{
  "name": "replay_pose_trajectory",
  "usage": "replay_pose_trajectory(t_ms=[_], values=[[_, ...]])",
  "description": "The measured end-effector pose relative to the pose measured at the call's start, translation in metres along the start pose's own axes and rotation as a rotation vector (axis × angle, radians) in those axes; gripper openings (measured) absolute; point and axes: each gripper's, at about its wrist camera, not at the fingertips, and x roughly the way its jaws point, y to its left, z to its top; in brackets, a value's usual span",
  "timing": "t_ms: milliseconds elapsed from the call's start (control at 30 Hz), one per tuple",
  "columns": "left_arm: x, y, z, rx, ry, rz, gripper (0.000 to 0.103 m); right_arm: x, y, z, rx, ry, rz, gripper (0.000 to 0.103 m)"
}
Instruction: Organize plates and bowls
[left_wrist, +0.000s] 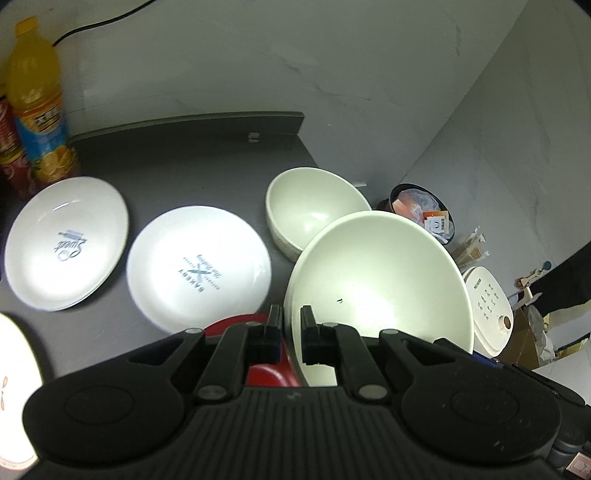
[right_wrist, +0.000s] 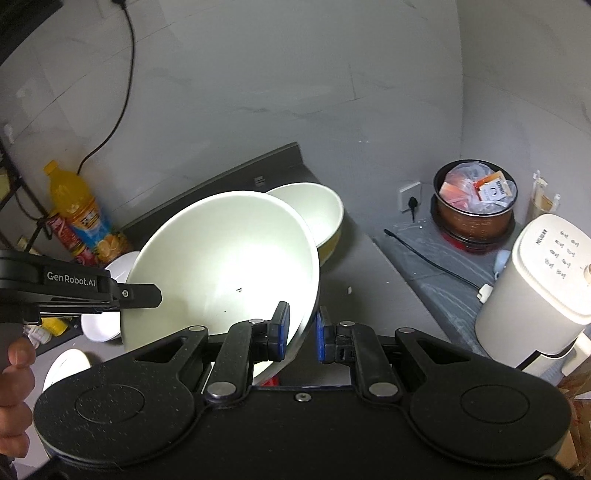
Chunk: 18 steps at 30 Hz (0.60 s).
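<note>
A large white bowl (left_wrist: 380, 280) is tilted up above the dark counter (left_wrist: 192, 166), held by both grippers. My left gripper (left_wrist: 291, 321) is shut on its near rim; from the right wrist camera it shows as a black finger (right_wrist: 142, 291) on the left rim of the large bowl (right_wrist: 221, 258). My right gripper (right_wrist: 301, 326) has the bowl's right rim between its blue pads, jaws narrow. Behind stands a smaller bowl (left_wrist: 314, 206) with a yellow outside (right_wrist: 332, 236). Two printed white plates (left_wrist: 66, 243) (left_wrist: 199, 266) lie flat to the left. Something red (left_wrist: 266, 369) sits under the bowl.
An orange juice bottle (left_wrist: 37, 107) and a red can (left_wrist: 11, 155) stand at the counter's back left. Right of the counter are a pot with packets (right_wrist: 476, 206), a white appliance (right_wrist: 543, 273) and a wall socket (right_wrist: 410, 195). A person's hand (right_wrist: 14, 369) holds the left gripper.
</note>
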Motion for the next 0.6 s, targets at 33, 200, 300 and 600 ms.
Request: replay_pose_trajectory(t_ms=[33,200,300,600], values=[[-0.002,0.002,-0.001,-0.005,0.0,0.003,0.008,0.0,0.003,-0.001,-0.004,0.002,0.005,0.015],[-0.008,0.017,-0.009,-0.025,0.003,0.026,0.008,0.003,0.013,-0.008,-0.021,0.021,0.025,0.015],[-0.008,0.027,-0.014,-0.044,0.015,0.034,0.008,0.006,0.019,-0.012,-0.03,0.036,0.034,0.015],[-0.003,0.05,-0.029,-0.081,0.058,0.055,0.008,0.016,0.034,-0.025,-0.067,0.083,0.041,0.015]])
